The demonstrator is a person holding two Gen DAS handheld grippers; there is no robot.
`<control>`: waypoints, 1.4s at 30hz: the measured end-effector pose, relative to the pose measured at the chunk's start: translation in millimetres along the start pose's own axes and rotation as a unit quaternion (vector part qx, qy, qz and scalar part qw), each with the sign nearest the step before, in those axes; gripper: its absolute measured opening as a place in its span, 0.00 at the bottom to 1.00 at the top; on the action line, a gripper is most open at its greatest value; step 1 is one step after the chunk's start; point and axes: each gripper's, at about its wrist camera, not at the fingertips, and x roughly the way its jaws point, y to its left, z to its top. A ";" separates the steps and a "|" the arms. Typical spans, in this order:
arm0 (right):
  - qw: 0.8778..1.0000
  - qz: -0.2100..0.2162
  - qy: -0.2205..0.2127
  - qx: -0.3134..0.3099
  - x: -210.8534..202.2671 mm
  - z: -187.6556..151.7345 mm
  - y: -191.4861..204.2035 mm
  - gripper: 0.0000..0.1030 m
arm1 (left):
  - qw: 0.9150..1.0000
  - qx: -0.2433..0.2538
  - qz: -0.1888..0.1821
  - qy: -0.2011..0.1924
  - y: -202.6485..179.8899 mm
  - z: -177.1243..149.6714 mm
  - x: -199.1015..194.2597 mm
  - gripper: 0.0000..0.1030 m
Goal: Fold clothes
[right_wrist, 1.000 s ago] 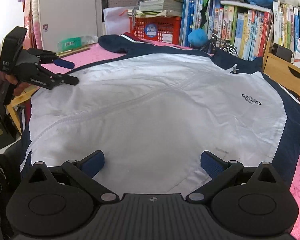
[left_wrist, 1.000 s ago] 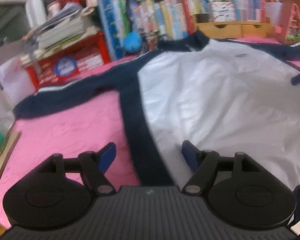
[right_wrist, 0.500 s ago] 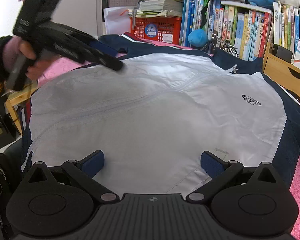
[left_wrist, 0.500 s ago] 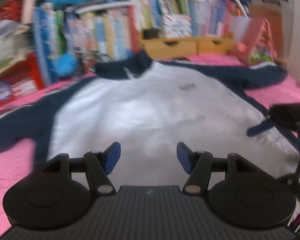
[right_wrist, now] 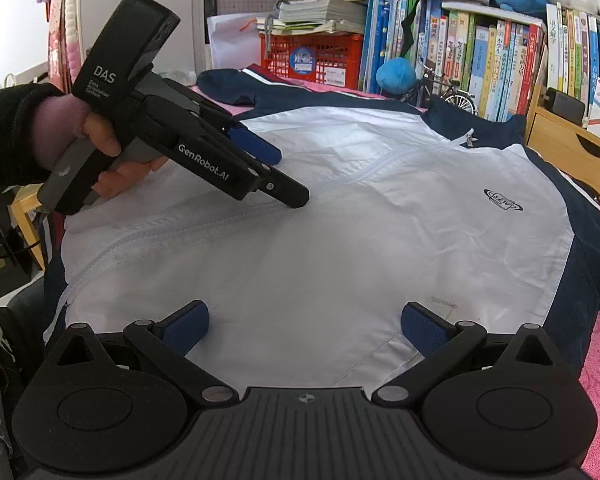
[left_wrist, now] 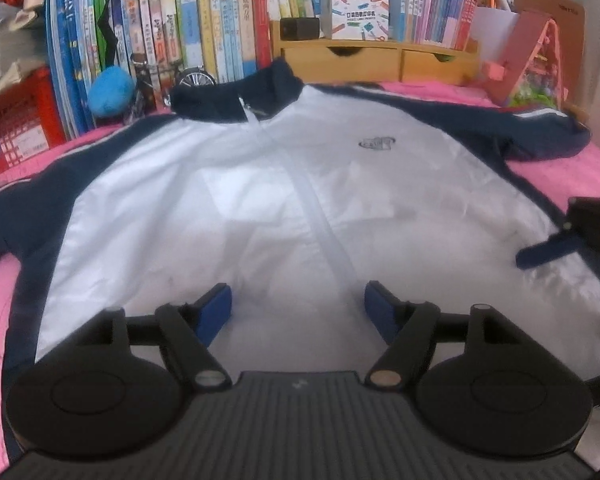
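A white zip-front jacket with navy blue sleeves, collar and side panels is lying spread flat, front up, on a pink printed table cover, its collar pointing toward a row of upright books and a low wooden drawer unit.

The left gripper, held in a hand with a dark sleeve, is hovering over the white front beside the zip line; its jaws are opening, and nothing is sitting between the 2 blue pads.

The right gripper is poised above the jacket's lower white panel (near its navy side panel), jaws standing wide apart with only flat cloth showing beneath them, not pinched.

A red plastic crate is standing behind the far sleeve.
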 end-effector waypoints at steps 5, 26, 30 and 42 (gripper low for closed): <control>1.000 0.000 0.000 0.000 0.1 -0.1 -0.2 1.00 | 1.000 -0.001 -0.003 -0.005 1.8 -1.3 0.0 0.77; 1.000 0.006 0.000 -0.004 0.9 -0.8 -1.8 1.00 | 0.997 -0.054 0.053 -0.013 47.4 -14.2 -18.5 0.73; 1.000 0.007 0.000 -0.004 0.8 -1.1 -2.3 1.00 | 0.995 -0.066 0.079 -0.009 64.6 -22.4 -29.7 0.73; 1.000 0.007 0.000 -0.005 0.7 -1.0 -2.7 1.00 | 0.990 -0.079 0.111 -0.032 98.1 -44.5 -49.9 0.77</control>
